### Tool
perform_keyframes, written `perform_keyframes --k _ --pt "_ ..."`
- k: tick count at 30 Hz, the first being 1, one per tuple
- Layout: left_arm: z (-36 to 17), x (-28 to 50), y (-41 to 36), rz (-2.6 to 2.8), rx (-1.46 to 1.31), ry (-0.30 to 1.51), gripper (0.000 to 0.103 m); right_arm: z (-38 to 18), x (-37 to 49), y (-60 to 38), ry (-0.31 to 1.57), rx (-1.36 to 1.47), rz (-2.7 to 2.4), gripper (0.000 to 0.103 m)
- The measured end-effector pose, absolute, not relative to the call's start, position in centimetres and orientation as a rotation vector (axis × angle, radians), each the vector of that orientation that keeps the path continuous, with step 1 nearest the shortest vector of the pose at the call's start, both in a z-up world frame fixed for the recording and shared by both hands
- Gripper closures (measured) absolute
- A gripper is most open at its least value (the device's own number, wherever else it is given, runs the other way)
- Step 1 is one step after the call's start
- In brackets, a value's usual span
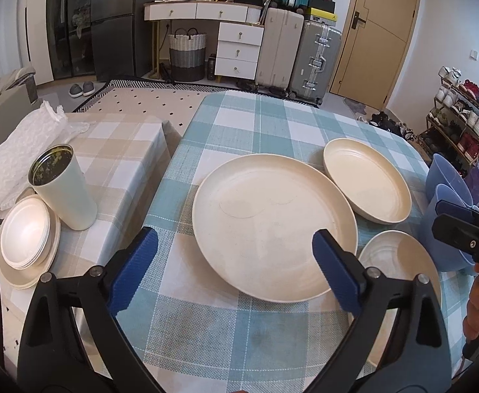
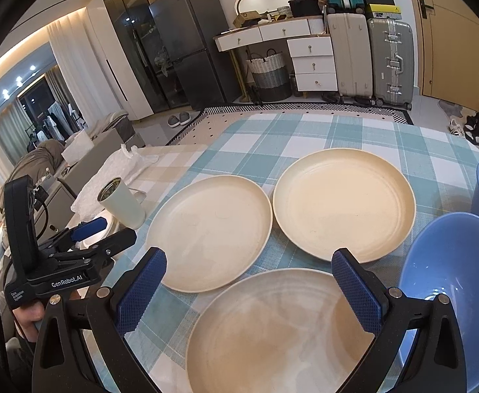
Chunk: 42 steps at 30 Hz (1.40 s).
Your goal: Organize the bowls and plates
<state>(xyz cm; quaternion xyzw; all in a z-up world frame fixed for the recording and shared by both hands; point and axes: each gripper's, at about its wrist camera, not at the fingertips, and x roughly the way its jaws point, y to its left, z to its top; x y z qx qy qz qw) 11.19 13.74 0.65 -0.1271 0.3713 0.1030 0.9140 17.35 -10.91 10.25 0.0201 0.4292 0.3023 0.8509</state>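
Three cream plates lie on the blue checked table. My left gripper [image 1: 236, 262] is open, its fingers straddling the near rim of the large flat plate [image 1: 272, 226], with nothing gripped. A deeper plate [image 1: 367, 180] sits behind and to the right of it, and a third plate [image 1: 400, 262] lies near the right finger. In the right wrist view my right gripper [image 2: 249, 291] hangs open over that nearest plate [image 2: 282, 334], with the flat plate [image 2: 210, 232] and the deep plate [image 2: 344, 203] beyond it. Two blue bowls [image 2: 449, 281] stand at the right. On the left side table rests a stack of white dishes [image 1: 26, 239].
A white tumbler [image 1: 62, 186] with green residue and crumpled bubble wrap [image 1: 20, 150] share the beige checked side table [image 1: 118, 150]. The right gripper [image 1: 446, 219] shows at the right edge of the left wrist view, and the left gripper [image 2: 108, 231] at the left of the right wrist view. Suitcases, drawers and a shoe rack stand behind.
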Motion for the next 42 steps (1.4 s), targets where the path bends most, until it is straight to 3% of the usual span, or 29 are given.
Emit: perform_keyframes --k 19,26,34,37,42 --pt "-3.0 15.3 16.2 0.226 -0.314 0.858 0.008 6.9 20.7 -7.3 1.029 0.045 0.653 0.002" --pt "-4.2 16.0 16.7 0.239 -0.321 0.881 0.008 5.3 21.9 -6.3 1.075 0.043 0.658 0.015" --pt "-5.1 16.4 16.4 0.236 -0.309 0.903 0.011 3.4 22.9 -5.6 1.128 0.059 0.666 0.021" --pt "-5.6 16.5 16.6 0.232 -0.321 0.913 0.016 2.8 23.1 -5.2 1.133 0.043 0.663 0.023" --pt "-6.6 16.7 16.9 0.246 -0.338 0.949 0.034 2.0 23.4 -4.7 1.146 0.018 0.651 0.036"
